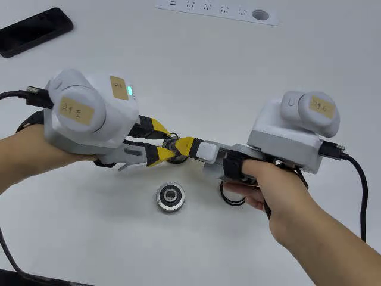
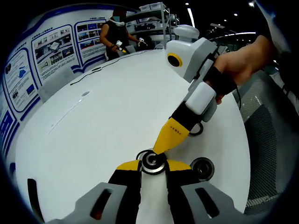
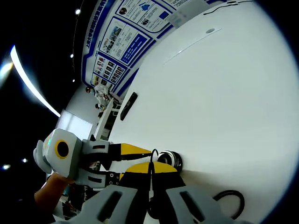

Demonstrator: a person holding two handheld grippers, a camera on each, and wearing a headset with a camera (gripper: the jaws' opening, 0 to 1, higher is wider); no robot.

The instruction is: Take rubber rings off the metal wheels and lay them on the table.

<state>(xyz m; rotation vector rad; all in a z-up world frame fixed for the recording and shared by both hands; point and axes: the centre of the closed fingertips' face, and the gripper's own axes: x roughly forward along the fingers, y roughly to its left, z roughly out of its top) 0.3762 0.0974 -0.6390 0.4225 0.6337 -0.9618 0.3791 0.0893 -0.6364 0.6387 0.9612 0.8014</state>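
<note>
While the left gripper (image 2: 153,169) clamps the metal wheel (image 2: 153,158) between its yellow jaw tips, our right gripper (image 3: 152,171) meets that wheel from the far side. Its jaws are pressed together on a thin black strand that we take to be the rubber ring (image 2: 139,155) (the pinch is small in the right gripper view, so this is our reading, not a certainty). Part of the ring seems to stand off the wheel's rim on one side.

Just beside the held wheel, on the person's side, a second wheel (image 1: 171,196) lies flat on the table (image 1: 268,71), its dark outer band apparently in place. A loose ring (image 1: 232,196) lies near the held wheel, under the right hand, so we judge one ring is off and two remain. Well apart from the wheel, at the table's far edge, sit a phone (image 1: 36,30) and a power strip (image 1: 217,11).

To do this step well, we should hold the left clamp firm and steady, and draw the right gripper away from the wheel slowly. Working the ring round the rim should serve better than one straight tug. If the left jaws bear on the rubber itself, the pinned part will resist, so we peel the free side first. Staying low over the table means a snapped-off ring falls close, beside the loose one.
</note>
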